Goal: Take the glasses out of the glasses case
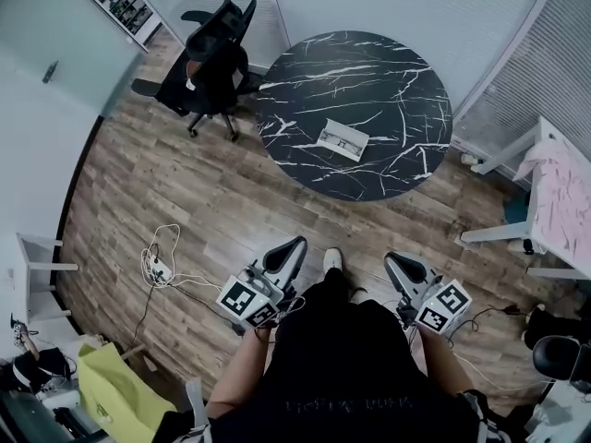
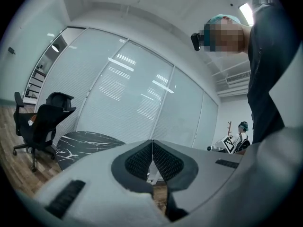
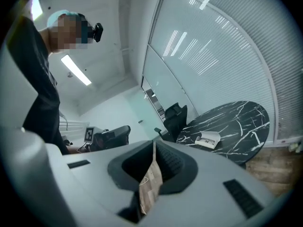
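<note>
A white glasses case point(image 1: 343, 140) lies open near the middle of a round black marble table point(image 1: 369, 81), too far off to make out the glasses inside. It also shows small in the right gripper view as the case point(image 3: 208, 139) on the table point(image 3: 241, 122). Both grippers are held close to the person's body, well short of the table. My left gripper point(image 1: 295, 245) is shut with nothing in it, its pads meeting at the tip point(image 2: 152, 145). My right gripper point(image 1: 393, 260) is also shut and empty point(image 3: 154, 148).
A black office chair point(image 1: 214, 58) stands at the table's left edge. White cables and a power strip point(image 1: 161, 264) lie on the wood floor at the left. A white table with a pink cloth point(image 1: 557, 201) is at the right, a yellow bag point(image 1: 115, 388) at lower left.
</note>
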A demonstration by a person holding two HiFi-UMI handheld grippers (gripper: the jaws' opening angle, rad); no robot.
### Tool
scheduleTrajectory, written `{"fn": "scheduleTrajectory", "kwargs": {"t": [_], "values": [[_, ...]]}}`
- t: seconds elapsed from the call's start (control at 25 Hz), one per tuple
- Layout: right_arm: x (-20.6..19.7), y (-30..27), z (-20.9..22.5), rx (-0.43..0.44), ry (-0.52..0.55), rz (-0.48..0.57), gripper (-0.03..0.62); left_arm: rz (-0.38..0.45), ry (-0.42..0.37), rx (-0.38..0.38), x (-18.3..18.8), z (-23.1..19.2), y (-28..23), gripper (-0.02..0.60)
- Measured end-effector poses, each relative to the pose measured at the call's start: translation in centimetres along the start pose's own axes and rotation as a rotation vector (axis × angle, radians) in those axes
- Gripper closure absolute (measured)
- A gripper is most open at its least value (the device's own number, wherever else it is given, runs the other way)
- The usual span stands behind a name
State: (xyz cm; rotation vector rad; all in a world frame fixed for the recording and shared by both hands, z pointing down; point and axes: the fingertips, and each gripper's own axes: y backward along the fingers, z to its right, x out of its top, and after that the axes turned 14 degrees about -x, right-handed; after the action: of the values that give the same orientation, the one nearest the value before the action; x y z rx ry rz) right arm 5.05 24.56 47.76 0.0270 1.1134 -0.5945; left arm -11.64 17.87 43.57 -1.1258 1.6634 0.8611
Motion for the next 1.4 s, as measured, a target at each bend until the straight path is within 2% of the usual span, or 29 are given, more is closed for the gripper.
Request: {"fn": "scheduleTrajectory", "kwargs": {"t": [0.2, 0.4, 0.6, 0.92, 1.12, 1.4], "values": [[2.5, -4.4, 0.0, -0.003, 0.01, 0.018, 0.554, 0.015, 0.004, -0.015, 1.6, -4.8, -0.4, 0.561], [3.0, -6.7, 0.1, -0.034, 0.019, 0.009, 0.554, 0.02, 0.019, -0.03, 2.2, -7.7, -0.2, 0.561], [3.6, -7.4, 0.9, -0.075, 0.038, -0.008, 0.554, 0.026, 0.027, -0.062, 2.8, -8.6, -0.5, 0.561], [6.5, -8.7, 2.4, -0.067, 0.057, 0.051, 0.554, 0.049, 0.018, -0.048, 2.9, -9.5, -0.6, 0.561], [7.7, -9.7, 3.7, -0.059, 0.077, 0.051, 0.554, 0.052, 0.013, -0.035, 3.6, -10.4, -1.5, 0.561], [9.3, -10.9, 6.7, -0.064, 0.061, 0.056, 0.554, 0.022, 0.0, -0.034, 4.3, -11.7, -3.7, 0.561]]}}
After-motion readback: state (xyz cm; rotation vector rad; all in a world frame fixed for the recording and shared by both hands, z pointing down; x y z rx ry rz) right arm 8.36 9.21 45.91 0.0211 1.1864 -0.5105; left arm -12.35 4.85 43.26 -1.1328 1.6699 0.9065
